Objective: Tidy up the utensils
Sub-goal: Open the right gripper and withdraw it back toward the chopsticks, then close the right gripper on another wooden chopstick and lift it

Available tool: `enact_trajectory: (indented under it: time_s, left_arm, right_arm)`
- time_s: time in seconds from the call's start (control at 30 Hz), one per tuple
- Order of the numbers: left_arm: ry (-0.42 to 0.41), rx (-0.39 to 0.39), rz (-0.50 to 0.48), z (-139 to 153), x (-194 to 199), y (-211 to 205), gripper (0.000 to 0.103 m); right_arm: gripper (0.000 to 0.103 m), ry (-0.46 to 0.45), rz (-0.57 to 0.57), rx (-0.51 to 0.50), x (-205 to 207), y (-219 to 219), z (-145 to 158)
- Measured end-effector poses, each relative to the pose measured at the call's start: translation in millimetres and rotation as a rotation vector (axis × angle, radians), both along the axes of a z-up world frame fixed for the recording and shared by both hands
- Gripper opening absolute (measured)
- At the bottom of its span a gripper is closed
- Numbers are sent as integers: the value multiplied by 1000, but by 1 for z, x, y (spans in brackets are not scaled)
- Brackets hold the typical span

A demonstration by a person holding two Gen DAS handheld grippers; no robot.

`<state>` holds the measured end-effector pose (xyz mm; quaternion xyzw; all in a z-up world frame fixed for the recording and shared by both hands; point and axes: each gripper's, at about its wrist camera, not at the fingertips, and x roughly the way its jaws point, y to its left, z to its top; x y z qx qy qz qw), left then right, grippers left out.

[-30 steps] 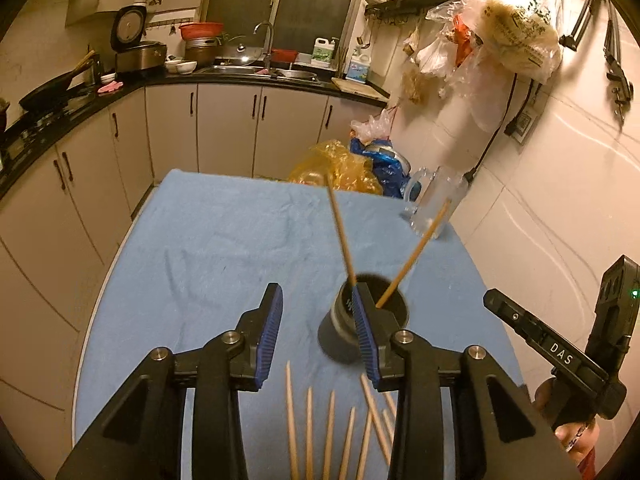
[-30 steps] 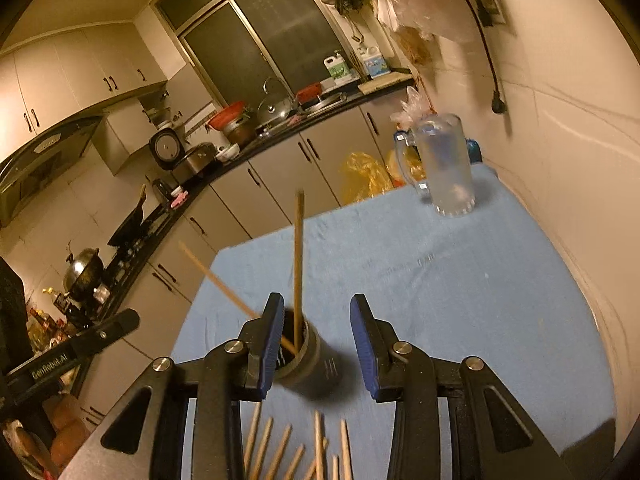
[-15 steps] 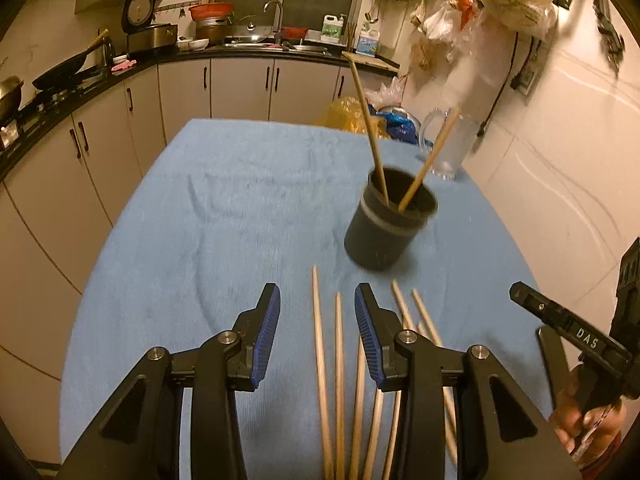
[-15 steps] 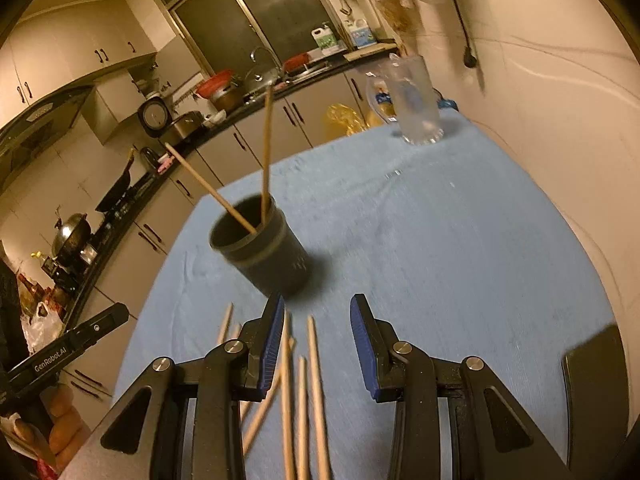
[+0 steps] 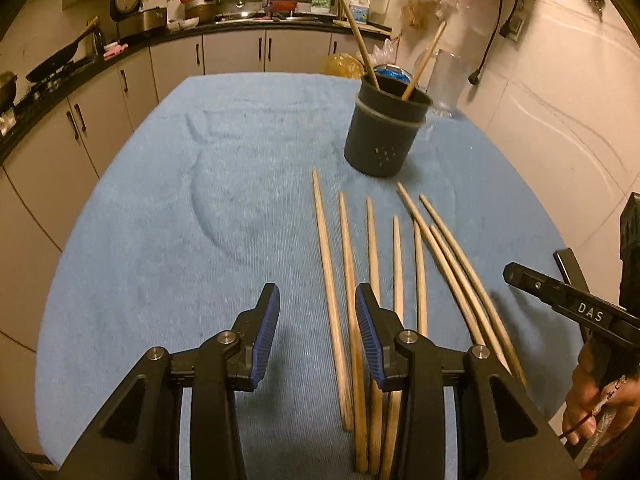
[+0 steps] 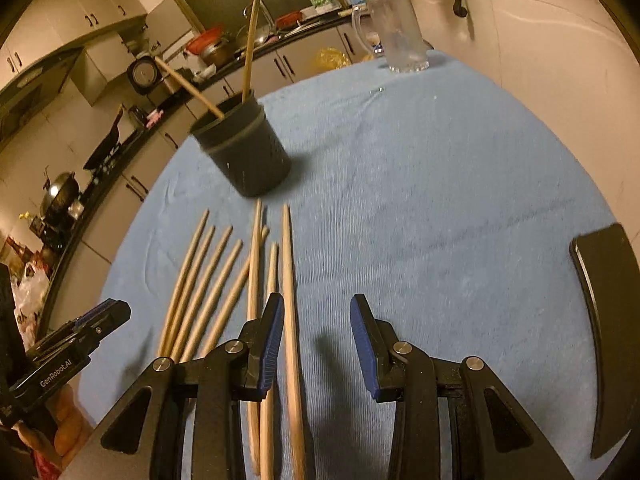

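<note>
A dark grey utensil cup (image 5: 382, 132) (image 6: 246, 152) stands on the blue cloth with two wooden chopsticks (image 5: 357, 36) (image 6: 249, 48) leaning in it. Several loose wooden chopsticks (image 5: 348, 272) (image 6: 224, 280) lie side by side on the cloth in front of the cup. My left gripper (image 5: 317, 334) is open and empty, low over the cloth, at the near ends of the leftmost chopsticks. My right gripper (image 6: 316, 340) is open and empty, with the rightmost chopstick (image 6: 290, 300) running just inside its left finger.
The table is covered by a blue cloth (image 5: 180, 208) (image 6: 420, 184). A clear glass mug (image 6: 400, 38) (image 5: 446, 80) stands at the far edge near the tiled wall. A dark flat object (image 6: 604, 320) lies at the right edge. Kitchen counters and cabinets lie beyond.
Both grippers have pulled back from the cup and dropped low toward the near ends of the loose chopsticks. Both stay open and empty. The cup and chopsticks have not moved.
</note>
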<state>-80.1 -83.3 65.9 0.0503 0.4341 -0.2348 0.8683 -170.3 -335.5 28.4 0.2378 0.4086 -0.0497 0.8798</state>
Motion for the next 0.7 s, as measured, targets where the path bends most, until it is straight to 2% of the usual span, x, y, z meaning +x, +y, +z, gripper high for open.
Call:
enact_trajectory:
  time_s: [0.47,0.63,0.7]
  left_arm:
    - [18,-15,14,6,-23,17,39]
    - [32,-24,34,5,-18,23,39]
    - [34,-26,35,4,-13,23,39]
  right_arm:
    - [37,-19,56,-13,-17,25,17]
    - [37,12,123,49,8,30,18]
    - [33,34,143,88,29,28,17]
